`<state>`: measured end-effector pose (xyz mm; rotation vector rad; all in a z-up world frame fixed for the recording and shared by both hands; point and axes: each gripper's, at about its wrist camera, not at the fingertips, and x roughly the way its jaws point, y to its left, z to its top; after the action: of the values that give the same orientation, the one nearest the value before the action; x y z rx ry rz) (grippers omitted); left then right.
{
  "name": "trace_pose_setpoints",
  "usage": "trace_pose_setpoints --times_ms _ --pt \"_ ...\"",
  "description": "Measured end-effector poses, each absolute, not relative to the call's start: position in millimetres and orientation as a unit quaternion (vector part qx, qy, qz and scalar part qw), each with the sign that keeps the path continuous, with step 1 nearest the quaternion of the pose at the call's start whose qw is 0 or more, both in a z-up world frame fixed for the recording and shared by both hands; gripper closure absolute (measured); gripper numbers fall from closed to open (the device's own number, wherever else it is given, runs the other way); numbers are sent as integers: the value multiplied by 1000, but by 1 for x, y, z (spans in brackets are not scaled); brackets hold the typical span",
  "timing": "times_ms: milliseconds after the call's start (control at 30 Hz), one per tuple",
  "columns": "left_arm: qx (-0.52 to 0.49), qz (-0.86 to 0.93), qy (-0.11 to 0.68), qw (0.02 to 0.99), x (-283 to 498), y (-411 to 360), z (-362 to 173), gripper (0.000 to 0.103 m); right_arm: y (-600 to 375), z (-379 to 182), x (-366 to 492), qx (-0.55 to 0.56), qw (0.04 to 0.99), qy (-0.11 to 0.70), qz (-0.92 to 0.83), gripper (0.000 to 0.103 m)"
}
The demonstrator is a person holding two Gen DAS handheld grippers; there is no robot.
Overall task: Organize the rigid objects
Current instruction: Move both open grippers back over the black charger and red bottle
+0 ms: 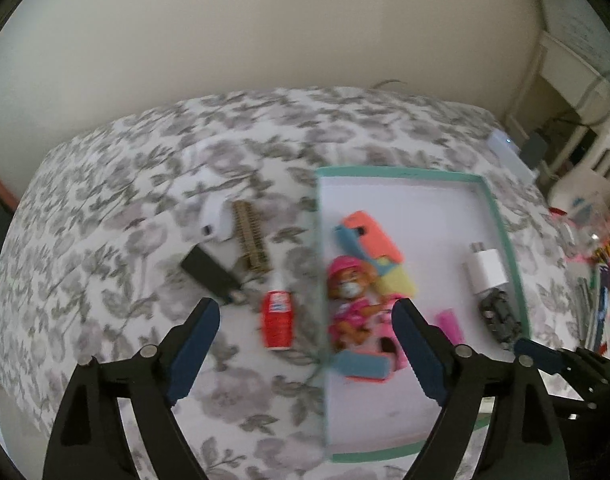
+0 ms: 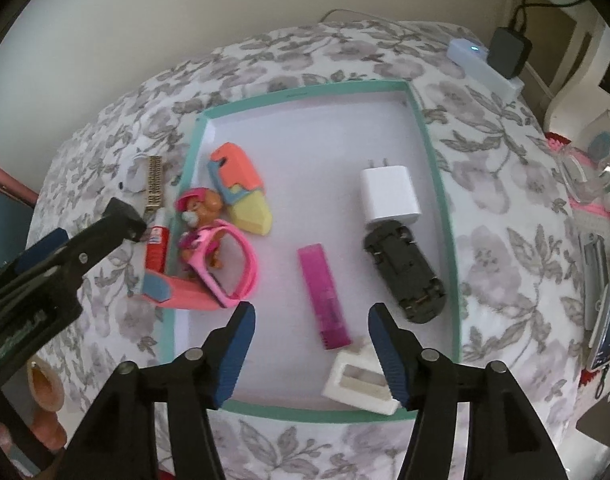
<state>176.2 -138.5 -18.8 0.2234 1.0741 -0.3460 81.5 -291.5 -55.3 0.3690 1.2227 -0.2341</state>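
Over a floral bedspread [image 1: 117,208], our left gripper [image 1: 305,312] hangs with jaws wide and nothing between its pads. The teal-rimmed tray [image 1: 501,216] is the landmark here: a red glue bottle [image 1: 277,318] lies just outside its left rim, with a black fob [image 1: 209,274] and a studded strap [image 1: 251,242] farther left. Inside sit a pink-hatted pup figure [image 1: 351,300] and a white charger [image 1: 487,272] (the view is blurred).

From our right wrist, the right gripper [image 2: 309,320] hovers at the tray's near edge, jaws moderately apart and empty. Within the tray lie a pink comb [image 2: 325,298], a dark toy car [image 2: 405,274] and a white holder [image 2: 363,378] by the near rim.
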Motion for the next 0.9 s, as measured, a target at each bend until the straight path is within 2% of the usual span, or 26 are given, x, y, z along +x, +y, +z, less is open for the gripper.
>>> trace_pose_setpoints --times_ms 167,200,267,300,367,500,900 --pt "73 -132 522 840 186 -101 -27 14 -269 -53 89 149 800 573 -96 33" --pt "67 -127 524 840 187 -94 -29 13 -264 -53 91 144 801 574 -95 29" --pt "56 -115 527 840 190 -79 -32 2 -257 -53 94 137 802 574 -96 21" --pt "51 -110 526 842 191 -72 -33 0 -254 -53 95 135 803 573 -94 19" --pt "43 -99 524 845 194 -57 -33 0 -246 -53 99 130 803 574 -89 17" --pt "28 -78 523 848 203 -29 -34 0 -229 -48 107 117 809 570 -84 7" --pt "-7 -44 515 856 227 33 -36 0 -179 -26 148 92 828 551 -54 7"
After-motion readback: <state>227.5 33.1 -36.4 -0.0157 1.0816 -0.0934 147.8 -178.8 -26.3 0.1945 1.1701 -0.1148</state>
